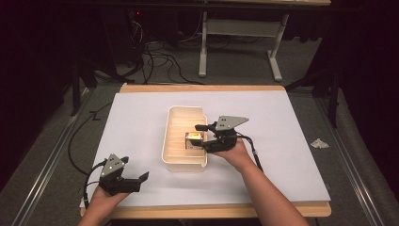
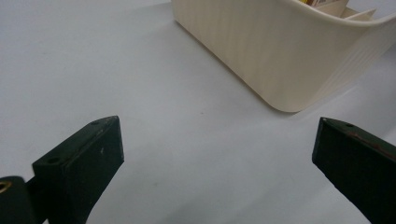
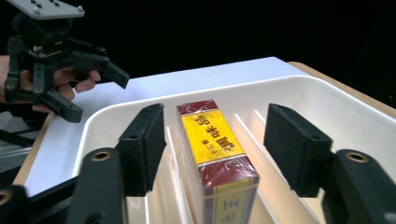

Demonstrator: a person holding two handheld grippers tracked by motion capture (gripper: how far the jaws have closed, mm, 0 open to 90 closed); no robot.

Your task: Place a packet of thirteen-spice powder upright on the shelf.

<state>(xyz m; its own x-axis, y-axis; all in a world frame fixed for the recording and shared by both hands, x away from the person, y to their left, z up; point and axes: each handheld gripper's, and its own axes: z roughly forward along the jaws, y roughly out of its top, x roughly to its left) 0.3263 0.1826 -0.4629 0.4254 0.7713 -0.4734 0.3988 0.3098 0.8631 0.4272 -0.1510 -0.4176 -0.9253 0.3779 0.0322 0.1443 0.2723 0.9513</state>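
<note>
Looks mostly done to me: the red-and-yellow box already sits in the cream tray mid-bench, the right hand-held gripper straddles it with jaws wide apart, and the left hand-held gripper idles open near the front-left corner.

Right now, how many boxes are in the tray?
1. The box stands in the tray between ribs, with the open right gripper straddling it. The tray wall could hide more.
</note>
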